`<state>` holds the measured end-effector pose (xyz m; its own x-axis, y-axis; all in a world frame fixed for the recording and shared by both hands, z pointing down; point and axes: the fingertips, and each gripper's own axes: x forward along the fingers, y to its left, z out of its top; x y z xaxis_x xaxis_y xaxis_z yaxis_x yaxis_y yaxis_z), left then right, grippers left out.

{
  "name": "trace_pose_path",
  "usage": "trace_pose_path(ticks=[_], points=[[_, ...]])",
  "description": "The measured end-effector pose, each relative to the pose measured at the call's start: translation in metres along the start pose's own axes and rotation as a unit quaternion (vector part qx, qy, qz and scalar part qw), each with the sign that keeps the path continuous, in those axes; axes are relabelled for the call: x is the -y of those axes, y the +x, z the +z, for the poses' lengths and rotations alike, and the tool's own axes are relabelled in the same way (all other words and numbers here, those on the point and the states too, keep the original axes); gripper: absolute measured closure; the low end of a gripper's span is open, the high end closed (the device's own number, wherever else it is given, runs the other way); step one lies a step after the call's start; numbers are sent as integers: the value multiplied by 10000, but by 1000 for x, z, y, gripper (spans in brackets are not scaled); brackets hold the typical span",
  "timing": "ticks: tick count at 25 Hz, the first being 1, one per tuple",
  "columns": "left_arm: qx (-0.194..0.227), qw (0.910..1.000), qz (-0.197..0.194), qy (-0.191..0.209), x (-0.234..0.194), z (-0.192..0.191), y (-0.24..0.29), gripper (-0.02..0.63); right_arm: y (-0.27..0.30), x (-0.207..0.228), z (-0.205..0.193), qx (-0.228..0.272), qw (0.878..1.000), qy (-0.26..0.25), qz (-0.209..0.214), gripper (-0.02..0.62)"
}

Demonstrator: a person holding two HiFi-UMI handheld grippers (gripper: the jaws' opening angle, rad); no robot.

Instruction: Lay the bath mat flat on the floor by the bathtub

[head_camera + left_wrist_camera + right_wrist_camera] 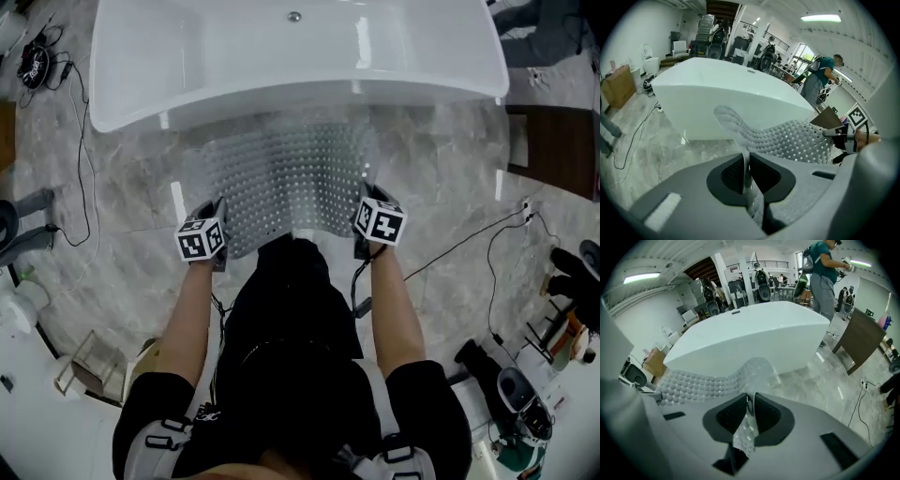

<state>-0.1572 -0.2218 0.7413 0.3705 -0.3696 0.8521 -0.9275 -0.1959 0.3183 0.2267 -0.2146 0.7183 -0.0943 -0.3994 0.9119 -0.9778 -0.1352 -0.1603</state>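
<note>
A clear, bumpy bath mat [281, 183] hangs stretched between my two grippers above the marble floor, in front of the white bathtub [291, 56]. My left gripper [217, 223] is shut on the mat's near left edge; the mat [787, 138] runs up from between its jaws. My right gripper [364, 217] is shut on the near right edge, with the mat [693, 383] pinched between its pads and sagging toward the left. The mat's far edge curls near the tub's base.
Black cables [80, 141] trail over the floor at left, another cable [469, 239] at right. A dark wooden panel [553, 150] stands at right. A person in a teal shirt [824, 273] stands beyond the tub. Clutter lines both lower corners.
</note>
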Motion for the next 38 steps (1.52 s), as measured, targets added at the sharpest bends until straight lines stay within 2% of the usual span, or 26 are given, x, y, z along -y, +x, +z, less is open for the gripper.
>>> trace_pose_path(ticks=[5, 12, 14, 18, 26, 32, 38], points=[[-364, 9993, 1, -20, -27, -26, 82, 588, 83, 13, -26, -353, 9994, 69, 24, 555], [-633, 9978, -73, -158, -88, -76, 180, 588, 194, 6, -85, -492, 9980, 362, 165, 557], [-658, 9976, -45, -209, -98, -82, 205, 588, 221, 9, -90, -456, 9979, 400, 246, 560], [-756, 9965, 4, -356, -117, -98, 246, 588, 265, 21, -98, -472, 9984, 151, 282, 560], [-734, 9967, 139, -303, -154, -115, 319, 588, 348, 39, -101, -483, 9982, -15, 344, 561], [-829, 9962, 258, -36, -186, -123, 358, 588, 392, 59, -113, -477, 9988, 19, 60, 561], [-1096, 9922, 496, -325, -230, -144, 391, 588, 429, 102, -115, -567, 9963, -12, -653, 560]])
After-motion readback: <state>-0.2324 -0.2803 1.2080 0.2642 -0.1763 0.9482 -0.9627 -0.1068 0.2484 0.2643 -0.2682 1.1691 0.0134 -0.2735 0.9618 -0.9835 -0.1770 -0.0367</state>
